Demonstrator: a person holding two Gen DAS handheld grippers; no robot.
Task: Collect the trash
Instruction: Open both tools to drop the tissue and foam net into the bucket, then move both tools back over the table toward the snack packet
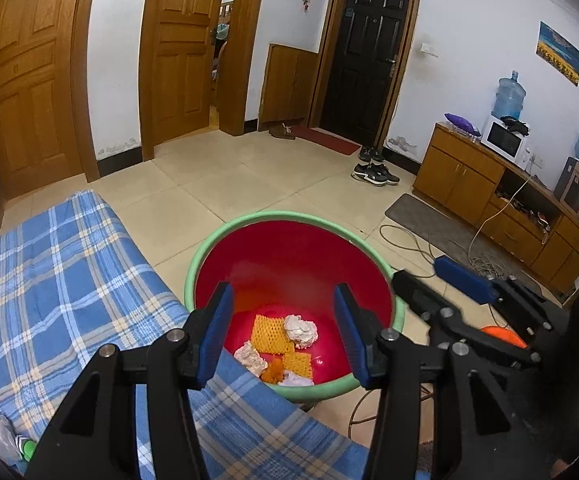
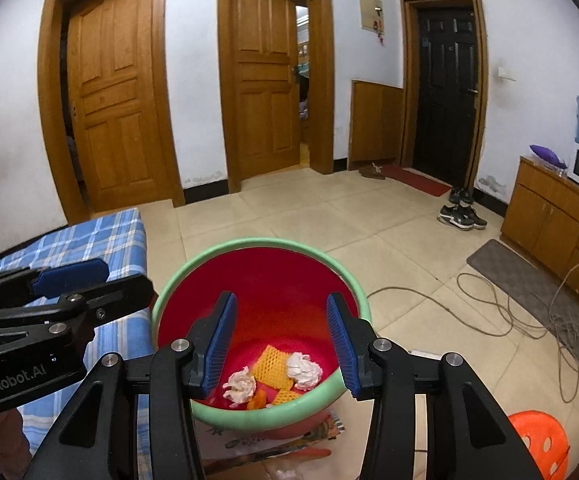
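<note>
Above the round red basin [image 1: 289, 256] of crumpled tissue [image 1: 300, 330] and foam netting [image 1: 270, 334], both hand-held grippers [image 1: 283, 334] [image 2: 281, 346] gape empty.

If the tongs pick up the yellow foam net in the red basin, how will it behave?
The yellow foam net looks like open mesh, so it is probably very light and soft, squashing between the pads. It lies flat in the red basin, so it should not roll.

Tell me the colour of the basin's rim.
Light green rim on a red basin, clearest in the right wrist view.
</note>
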